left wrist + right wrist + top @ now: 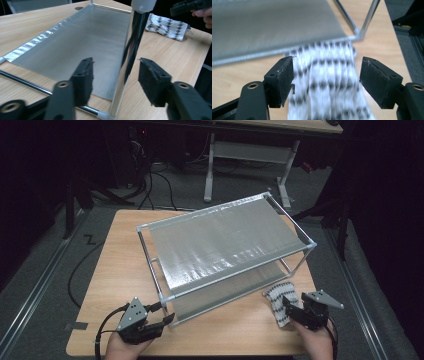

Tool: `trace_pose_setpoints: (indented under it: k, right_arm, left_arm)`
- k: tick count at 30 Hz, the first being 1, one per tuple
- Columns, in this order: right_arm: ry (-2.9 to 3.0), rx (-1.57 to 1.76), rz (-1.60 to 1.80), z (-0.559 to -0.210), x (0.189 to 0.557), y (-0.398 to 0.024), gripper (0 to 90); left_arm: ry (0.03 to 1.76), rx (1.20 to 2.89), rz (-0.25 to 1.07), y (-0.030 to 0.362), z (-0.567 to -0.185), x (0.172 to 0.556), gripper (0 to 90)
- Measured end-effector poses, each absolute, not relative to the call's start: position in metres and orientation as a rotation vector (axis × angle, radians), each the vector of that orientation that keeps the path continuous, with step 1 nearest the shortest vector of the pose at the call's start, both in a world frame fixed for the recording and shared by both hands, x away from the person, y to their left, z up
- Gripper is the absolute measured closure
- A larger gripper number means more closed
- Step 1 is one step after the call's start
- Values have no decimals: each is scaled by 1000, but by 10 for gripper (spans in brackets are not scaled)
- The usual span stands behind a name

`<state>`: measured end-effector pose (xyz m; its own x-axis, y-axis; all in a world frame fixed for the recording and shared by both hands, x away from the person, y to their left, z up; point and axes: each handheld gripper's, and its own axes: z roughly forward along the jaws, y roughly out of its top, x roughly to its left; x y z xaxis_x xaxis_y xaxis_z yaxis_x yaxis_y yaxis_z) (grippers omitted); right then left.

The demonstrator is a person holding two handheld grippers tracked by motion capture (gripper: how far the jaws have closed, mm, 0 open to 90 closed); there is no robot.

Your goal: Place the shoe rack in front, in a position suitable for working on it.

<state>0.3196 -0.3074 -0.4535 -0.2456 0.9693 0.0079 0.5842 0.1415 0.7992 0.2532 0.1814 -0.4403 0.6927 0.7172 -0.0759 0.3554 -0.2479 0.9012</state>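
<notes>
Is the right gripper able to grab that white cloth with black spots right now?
Probably yes. The right gripper has its jaws open, and the white cloth with black spots lies flat on the wooden table right between them. The silver rack sits just beyond, not blocking.

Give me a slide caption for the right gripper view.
Right tool open over the black-and-white patterned cloth on the wooden table, beside the metal-framed rack.
</notes>
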Motion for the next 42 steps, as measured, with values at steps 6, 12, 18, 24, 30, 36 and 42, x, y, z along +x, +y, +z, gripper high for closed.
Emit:
trace_pose_setpoints:
  k: [6,12,18,24,30,36,42]
  right_arm:
    - [1964,1523,893,-477,317,-312,298]
    - [2015,1556,831,-496,320,-316,354]
    - [2063,1451,819,-495,318,-309,644]
    - [2129,1398,817,-492,317,-298,741]
    - [2056,1284,934,-470,329,-274,738]
    - [2041,1302,965,-466,385,-230,732]
    - [2095,1358,843,-492,411,-216,728]
  left_arm:
    - [851,1840,448,179,-440,256,563]
    - [845,1840,447,179,-441,258,569]
    - [844,1831,455,181,-440,255,561]
    - [859,1820,458,183,-440,253,558]
    - [851,1831,430,181,-444,254,493]
    - [846,1839,488,178,-444,250,540]
    - [824,1869,490,180,-444,248,714]
